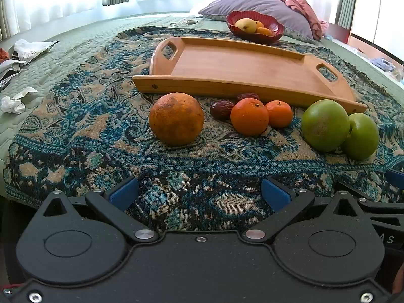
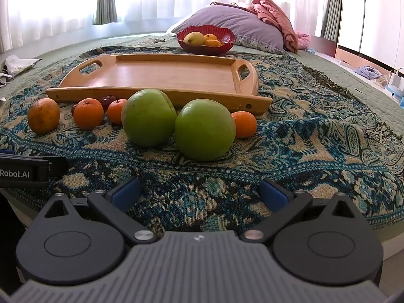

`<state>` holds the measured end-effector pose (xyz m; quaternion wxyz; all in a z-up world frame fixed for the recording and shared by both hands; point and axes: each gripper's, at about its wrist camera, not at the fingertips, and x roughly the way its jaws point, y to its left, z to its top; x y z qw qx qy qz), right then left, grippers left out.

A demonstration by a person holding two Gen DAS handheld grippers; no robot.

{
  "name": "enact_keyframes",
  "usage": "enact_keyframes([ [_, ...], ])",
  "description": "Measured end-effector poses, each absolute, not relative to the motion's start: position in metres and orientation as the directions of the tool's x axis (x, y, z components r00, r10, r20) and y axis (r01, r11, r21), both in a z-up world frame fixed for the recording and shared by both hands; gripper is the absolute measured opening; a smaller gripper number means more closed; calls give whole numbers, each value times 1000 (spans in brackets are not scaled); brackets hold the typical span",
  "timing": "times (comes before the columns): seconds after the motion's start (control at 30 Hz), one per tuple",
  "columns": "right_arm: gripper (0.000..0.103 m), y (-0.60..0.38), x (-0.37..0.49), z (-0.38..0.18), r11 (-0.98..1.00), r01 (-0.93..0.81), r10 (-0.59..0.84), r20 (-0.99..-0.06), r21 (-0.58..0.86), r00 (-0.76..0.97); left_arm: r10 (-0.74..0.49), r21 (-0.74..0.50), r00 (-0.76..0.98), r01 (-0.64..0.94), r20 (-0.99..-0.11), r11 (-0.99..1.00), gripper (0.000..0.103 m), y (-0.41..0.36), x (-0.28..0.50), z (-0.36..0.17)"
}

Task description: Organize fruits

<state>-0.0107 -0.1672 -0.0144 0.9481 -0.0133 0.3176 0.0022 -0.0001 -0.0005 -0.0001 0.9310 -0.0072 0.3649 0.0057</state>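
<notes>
Fruit lies in a row on a patterned blue cloth in front of an empty wooden tray (image 1: 227, 63) (image 2: 176, 73). From the left: a large mottled orange (image 1: 176, 119) (image 2: 43, 115), two dark dates (image 1: 221, 109), two small tangerines (image 1: 249, 116) (image 2: 89, 113), two green apples (image 1: 325, 125) (image 2: 204, 129) and a third tangerine (image 2: 244, 123). A red bowl (image 1: 255, 26) (image 2: 206, 38) behind the tray holds a yellow mango and oranges. My left gripper (image 1: 199, 192) is open and empty, short of the fruit. My right gripper (image 2: 199, 192) is open and empty before the green apples.
The cloth covers a green quilted bed. A purple pillow (image 1: 257, 2) and a pink blanket (image 2: 275, 15) lie behind the bowl. Crumpled paper and wrappers (image 1: 15, 101) lie at the left edge. The left gripper's body (image 2: 22, 171) shows at the right wrist view's left edge.
</notes>
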Motion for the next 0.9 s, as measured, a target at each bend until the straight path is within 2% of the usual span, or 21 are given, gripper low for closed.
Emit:
enact_keyframes([
  [0.9, 103, -168, -11, -15, 1000, -13, -5, -601, -25, 799, -2, -19, 739, -15, -674, 1000, 103, -2, -3, 1],
])
